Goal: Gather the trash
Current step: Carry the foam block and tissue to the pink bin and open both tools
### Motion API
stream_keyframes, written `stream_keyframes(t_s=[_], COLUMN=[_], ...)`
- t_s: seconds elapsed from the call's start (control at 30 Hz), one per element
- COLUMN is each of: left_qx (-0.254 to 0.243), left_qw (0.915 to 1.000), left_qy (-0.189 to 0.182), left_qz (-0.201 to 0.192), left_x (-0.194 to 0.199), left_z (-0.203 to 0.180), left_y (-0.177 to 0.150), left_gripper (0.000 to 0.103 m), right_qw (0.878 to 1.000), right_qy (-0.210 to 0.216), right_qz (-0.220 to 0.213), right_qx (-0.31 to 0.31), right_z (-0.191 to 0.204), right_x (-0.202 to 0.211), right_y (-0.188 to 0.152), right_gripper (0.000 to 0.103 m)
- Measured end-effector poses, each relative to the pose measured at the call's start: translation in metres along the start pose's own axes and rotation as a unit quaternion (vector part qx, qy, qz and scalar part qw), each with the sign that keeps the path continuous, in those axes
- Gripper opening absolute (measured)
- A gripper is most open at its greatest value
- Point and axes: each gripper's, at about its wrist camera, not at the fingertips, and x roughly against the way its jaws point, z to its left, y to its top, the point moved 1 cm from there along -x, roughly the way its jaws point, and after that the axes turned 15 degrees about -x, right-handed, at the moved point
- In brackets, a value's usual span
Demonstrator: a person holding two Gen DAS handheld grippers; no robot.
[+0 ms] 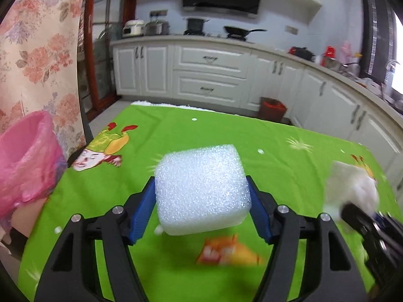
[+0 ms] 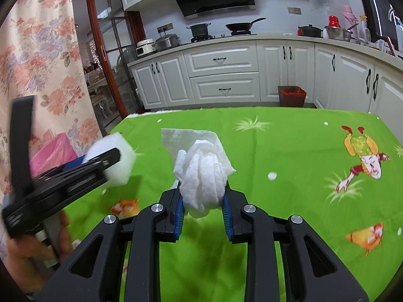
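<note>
Foam block (image 1: 201, 191) hides L gripper (image 1: 201, 201) tips, table (image 1: 289, 136) blurred

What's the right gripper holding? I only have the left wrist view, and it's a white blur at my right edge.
Observer: A crumpled paper towel. The right gripper has its blue pads pressed on both sides of it.
Operator: Any part hanging loose?
Observer: Yes, one flat corner sticks up past the wad, on the side away from the camera.
Operator: Other trash on the cloth's right side?
Observer: Only small white flecks show on the green cloth there, the nearest just right of the towel.
</note>
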Motion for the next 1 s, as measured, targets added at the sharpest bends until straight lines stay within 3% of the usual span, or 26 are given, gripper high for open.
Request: stream_keyframes(t_s=[0.37,1.0], left_qx=[-0.057,-0.063], left_qw=[0.9976,0.9963], left_qy=[0.007,0.021], left_qz=[-0.037,-0.054], left_x=[0.093,0.158], left_z=[0.017,0.031], left_y=[-0.055,-0.098], left_gripper=[0.066,0.067], right_qw=[0.999,0.995], right_qy=[0.014,0.033], right_qz=[0.018,0.009], right_qx=[0.038,0.098], right_z=[0.038,0.09], right_x=[0.03,0.078], right_y=[-0.048,-0.077], right_gripper=[0.026,0.026])
